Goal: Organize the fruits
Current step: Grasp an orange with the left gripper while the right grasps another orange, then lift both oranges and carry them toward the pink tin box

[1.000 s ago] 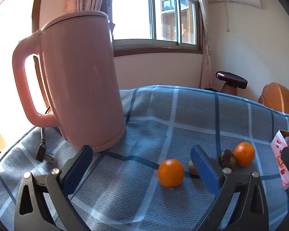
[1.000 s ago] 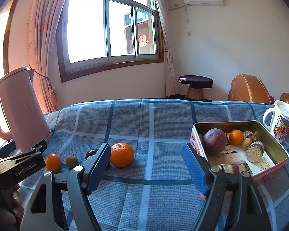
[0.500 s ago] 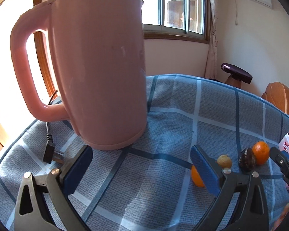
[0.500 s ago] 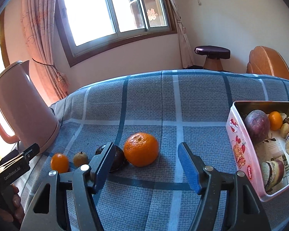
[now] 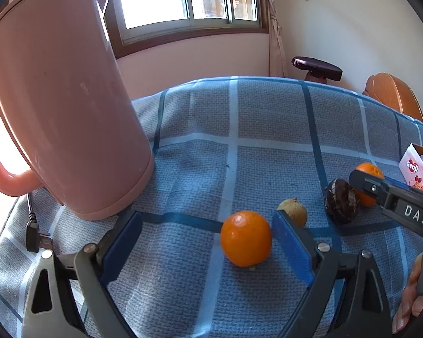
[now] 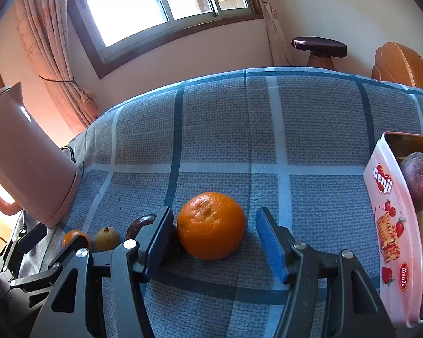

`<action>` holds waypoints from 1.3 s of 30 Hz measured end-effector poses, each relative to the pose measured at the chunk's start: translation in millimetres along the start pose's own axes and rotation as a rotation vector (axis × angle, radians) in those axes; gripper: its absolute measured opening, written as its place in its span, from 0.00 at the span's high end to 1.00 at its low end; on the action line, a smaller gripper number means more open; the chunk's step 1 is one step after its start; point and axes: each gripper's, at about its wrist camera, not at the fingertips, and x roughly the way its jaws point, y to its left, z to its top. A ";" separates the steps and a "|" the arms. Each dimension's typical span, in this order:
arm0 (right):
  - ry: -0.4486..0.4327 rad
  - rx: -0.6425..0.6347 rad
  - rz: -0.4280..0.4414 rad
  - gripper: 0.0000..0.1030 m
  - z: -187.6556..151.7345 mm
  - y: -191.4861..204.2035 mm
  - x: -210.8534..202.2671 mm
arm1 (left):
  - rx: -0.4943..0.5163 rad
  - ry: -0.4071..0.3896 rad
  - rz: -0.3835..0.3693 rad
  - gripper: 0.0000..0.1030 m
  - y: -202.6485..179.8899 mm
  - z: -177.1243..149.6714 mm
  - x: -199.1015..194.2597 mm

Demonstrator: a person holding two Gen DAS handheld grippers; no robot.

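On the blue checked cloth of the counter, a pink kettle is seen beyond the left finger of the left gripper, with a black plug lying to that finger's left. The left gripper's jaws are wide apart and closing; a small orange lies between them, close against the right blue pad, and no pad is seen pressing on it. Just beyond the right finger a small brownish fruit is seen, and further right a dark wrinkled fruit.

The right gripper is held about half open, its jaws closing around a larger orange. This orange sits between the fingers, nearer the left pad, which appears almost in contact with it; a gap remains at the right pad. The dark wrinkled fruit is partly hidden behind the left finger. Well to the right of the right gripper a pink tin is seen, with a dark purple fruit inside.
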 end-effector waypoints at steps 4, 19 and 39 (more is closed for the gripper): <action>0.014 0.004 -0.014 0.42 2.6 0.8 5.1 | -0.054 0.050 -0.062 0.08 7.5 -0.6 10.5; 0.042 -0.120 -0.121 0.52 1.3 6.9 3.3 | -0.091 0.088 -0.147 0.63 8.8 -2.0 18.8; -0.405 -0.229 -0.085 0.52 -42.4 20.7 -103.6 | -0.143 -0.301 -0.031 0.64 21.6 -9.4 -51.7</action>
